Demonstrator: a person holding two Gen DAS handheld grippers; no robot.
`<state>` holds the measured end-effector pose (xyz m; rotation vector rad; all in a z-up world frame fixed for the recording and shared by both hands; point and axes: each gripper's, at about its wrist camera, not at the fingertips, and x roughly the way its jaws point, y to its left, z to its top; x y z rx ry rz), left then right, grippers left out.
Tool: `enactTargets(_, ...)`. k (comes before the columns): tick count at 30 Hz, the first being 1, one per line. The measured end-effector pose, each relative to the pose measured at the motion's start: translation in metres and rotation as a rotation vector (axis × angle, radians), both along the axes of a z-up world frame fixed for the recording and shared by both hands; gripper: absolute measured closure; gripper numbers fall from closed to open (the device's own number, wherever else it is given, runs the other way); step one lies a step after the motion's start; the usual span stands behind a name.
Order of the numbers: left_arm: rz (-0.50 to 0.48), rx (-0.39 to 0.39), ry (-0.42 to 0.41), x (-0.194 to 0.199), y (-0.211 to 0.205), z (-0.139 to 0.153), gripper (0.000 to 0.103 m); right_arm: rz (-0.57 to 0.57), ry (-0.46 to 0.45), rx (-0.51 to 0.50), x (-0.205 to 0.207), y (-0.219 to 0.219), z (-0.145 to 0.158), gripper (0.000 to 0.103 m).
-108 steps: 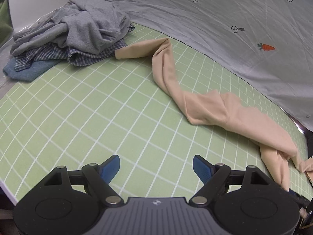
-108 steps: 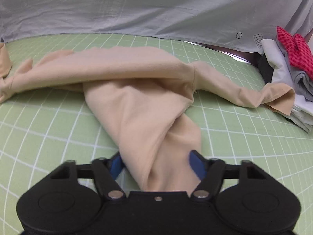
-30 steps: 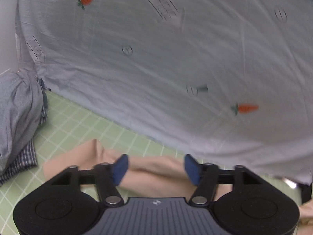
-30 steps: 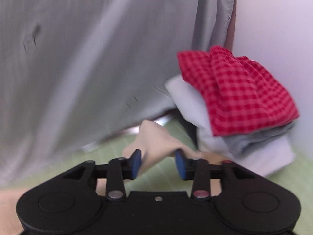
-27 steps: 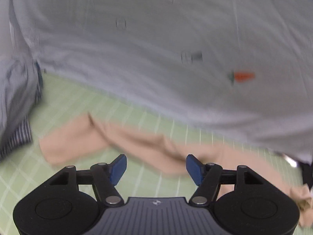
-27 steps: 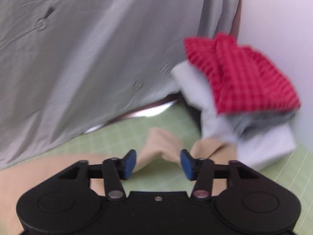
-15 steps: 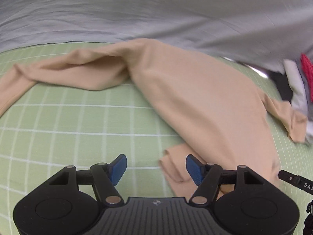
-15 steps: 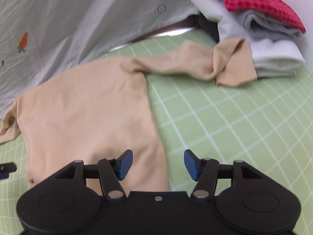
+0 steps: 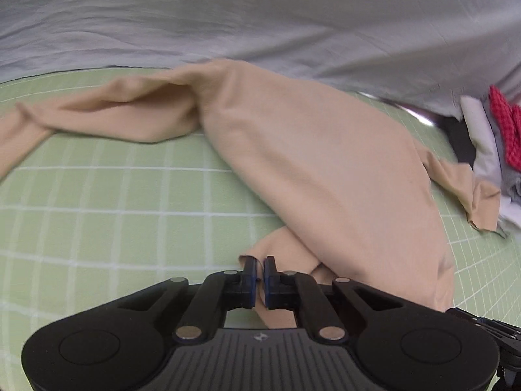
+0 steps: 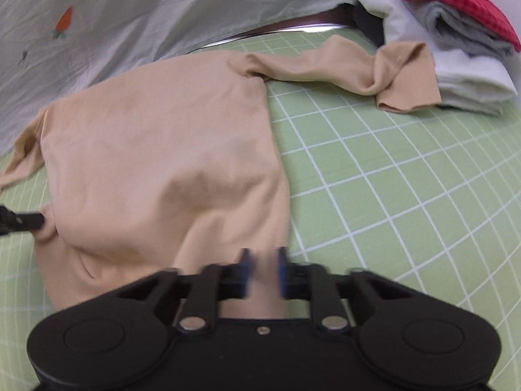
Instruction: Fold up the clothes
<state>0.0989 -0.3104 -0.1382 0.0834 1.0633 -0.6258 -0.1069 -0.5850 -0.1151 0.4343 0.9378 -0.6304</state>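
- The beige shirt (image 9: 325, 163) lies spread on the green grid mat (image 9: 97, 211) on the counter, one sleeve stretched each way.
- The left gripper (image 9: 259, 272) has its jaws clenched on the shirt's near hem corner.
- The right gripper (image 10: 263, 268) straddles the other hem corner (blurred); its jaws stand slightly apart around the cloth, and a firm pinch cannot be told.
- A folded pile (image 10: 456, 49), red check on top, touches the right sleeve cuff.
- A grey sheet (image 9: 293, 16) hangs behind.

A beige long-sleeved stretch-fabric top (image 9: 325, 163) (image 10: 162, 150) lies spread on the mat, sleeves out sideways, hem rumpled.
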Motion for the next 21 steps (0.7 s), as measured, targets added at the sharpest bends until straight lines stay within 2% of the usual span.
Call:
enactTargets(1,0.030,0.006,-0.015,-0.004,0.013,0.009,0.098,0.019,-0.005,-0.015,-0.003,0.003,0.000,0.102)
enactTargets(3,0.112,0.015,-0.026,-0.011,0.044,0.030,0.098,0.035,-0.010,-0.022,-0.010,0.010,0.002,0.102)
enactTargets(5,0.206,0.016,0.006,-0.030,0.085,0.036,0.098,0.060,-0.020,-0.013,-0.018,0.020,0.003,0.102)
enactTargets(7,0.307,0.012,0.070,-0.053,0.123,0.032,0.098,0.098,-0.036,0.002,-0.025,0.032,0.004,0.102)
enactTargets(10,0.420,0.084,0.120,-0.087,0.165,0.021,0.103,0.195,-0.006,-0.036,-0.030,0.062,0.006,0.102)
enactTargets(13,0.510,0.036,0.154,-0.102,0.196,0.018,0.100,0.231,0.015,-0.055,-0.037,0.080,0.007,0.102)
enactTargets(15,0.486,0.026,0.119,-0.101,0.193,0.021,0.073,0.235,0.011,-0.046,-0.043,0.086,0.009,0.100)
enactTargets(17,0.437,0.035,0.076,-0.097,0.182,0.025,0.062,0.225,0.004,-0.039,-0.047,0.092,0.009,0.073)
enactTargets(21,0.350,0.048,0.008,-0.083,0.156,0.026,0.035,0.192,-0.005,-0.017,-0.054,0.096,0.008,0.064)
